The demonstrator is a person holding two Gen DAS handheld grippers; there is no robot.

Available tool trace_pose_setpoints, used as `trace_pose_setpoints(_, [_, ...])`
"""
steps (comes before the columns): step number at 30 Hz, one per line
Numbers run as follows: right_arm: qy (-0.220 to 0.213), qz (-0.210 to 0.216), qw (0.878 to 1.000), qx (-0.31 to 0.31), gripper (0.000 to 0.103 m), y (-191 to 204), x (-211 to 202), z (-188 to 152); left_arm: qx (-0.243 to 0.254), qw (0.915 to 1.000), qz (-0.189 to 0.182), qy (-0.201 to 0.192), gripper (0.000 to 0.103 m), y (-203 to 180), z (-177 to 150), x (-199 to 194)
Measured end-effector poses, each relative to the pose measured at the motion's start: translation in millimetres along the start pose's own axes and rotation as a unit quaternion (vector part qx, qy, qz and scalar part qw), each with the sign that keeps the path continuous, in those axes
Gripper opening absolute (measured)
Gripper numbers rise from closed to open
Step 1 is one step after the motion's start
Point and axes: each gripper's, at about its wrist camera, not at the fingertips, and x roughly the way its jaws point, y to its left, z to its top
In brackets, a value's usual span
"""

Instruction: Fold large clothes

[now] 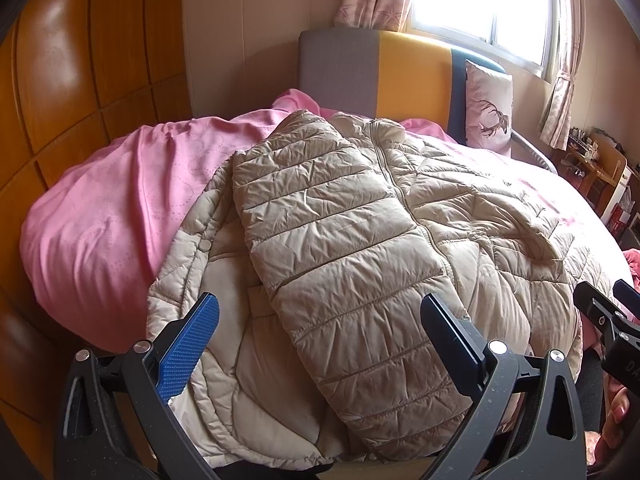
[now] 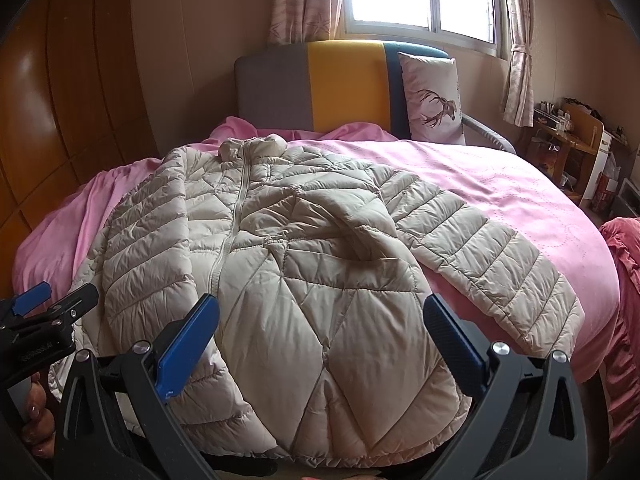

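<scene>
A beige quilted puffer jacket [image 1: 344, 240] lies front up on the pink bed, collar toward the headboard. Its left sleeve [image 1: 320, 216] is folded in over the chest. The other sleeve [image 2: 488, 256] stretches out to the right on the bedspread. My left gripper [image 1: 320, 320] hovers open over the jacket's hem, nothing between its fingers. My right gripper [image 2: 320, 320] is open too, above the hem on the jacket's [image 2: 304, 272] right half. Each gripper shows at the edge of the other's view: the right gripper [image 1: 612, 312], the left gripper [image 2: 52, 304].
A pink bedspread [image 2: 500, 184] covers the bed, bunched at the left [image 1: 100, 216]. A grey, yellow and blue headboard [image 2: 340, 84] and a deer-print pillow [image 2: 432, 100] stand behind. Wooden wardrobe [image 1: 80, 80] on the left, cluttered desk [image 2: 568, 136] far right, red fabric [image 2: 624, 300] beside the bed.
</scene>
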Motion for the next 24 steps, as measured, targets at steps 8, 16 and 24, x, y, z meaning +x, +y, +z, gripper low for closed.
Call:
trace_pose_setpoints(8, [0.003, 0.001, 1.0, 0.001, 0.101, -0.9, 2.6, -0.3, -0.001, 1.0, -0.002, 0.005, 0.1, 0.0, -0.3, 3.5])
trace_pose_setpoints(16, [0.005, 0.0, 1.0, 0.002, 0.101, -0.8, 3.1, 0.0, -0.002, 1.0, -0.003, 0.006, 0.1, 0.4, 0.0, 3.7])
trace_pose_setpoints(24, [0.005, 0.002, 1.0, 0.002, 0.101, -0.7, 3.7, -0.1, -0.002, 1.0, -0.003, 0.008, 0.1, 0.9, -0.6, 4.8])
